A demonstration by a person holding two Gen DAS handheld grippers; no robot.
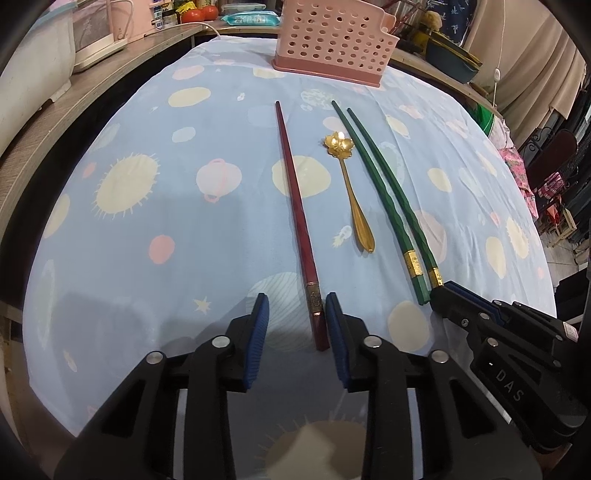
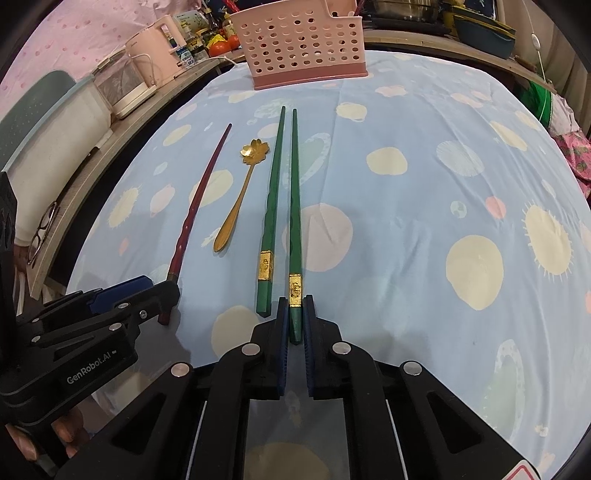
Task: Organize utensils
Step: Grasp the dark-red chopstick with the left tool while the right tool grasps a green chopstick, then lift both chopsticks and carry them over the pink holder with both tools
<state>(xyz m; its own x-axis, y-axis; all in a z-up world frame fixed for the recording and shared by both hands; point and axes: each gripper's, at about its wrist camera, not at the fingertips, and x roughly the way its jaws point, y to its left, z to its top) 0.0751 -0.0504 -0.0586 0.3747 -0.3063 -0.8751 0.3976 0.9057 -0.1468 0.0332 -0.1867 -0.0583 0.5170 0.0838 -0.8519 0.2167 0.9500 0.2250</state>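
A dark red chopstick point(image 1: 295, 199) lies on the blue cloth, its thick end between the open fingers of my left gripper point(image 1: 297, 306), nearer the right pad. A gold flower-bowl spoon point(image 1: 351, 188) lies to its right. Two green chopsticks point(image 1: 384, 195) lie beside it. My right gripper point(image 2: 294, 306) is shut on the thick end of the right green chopstick point(image 2: 294, 206), which rests on the cloth. The other green chopstick point(image 2: 271, 210) lies just left of it. The pink perforated utensil holder point(image 1: 332, 40) stands at the far edge; it also shows in the right wrist view point(image 2: 303, 44).
A wooden counter point(image 1: 74, 96) runs along the left with a white appliance point(image 1: 99, 33) and a pink kettle point(image 2: 155, 48). Glasses point(image 2: 42, 232) lie on the counter. Bowls point(image 1: 450, 55) sit at the back right. The table's right edge drops toward chairs and clutter.
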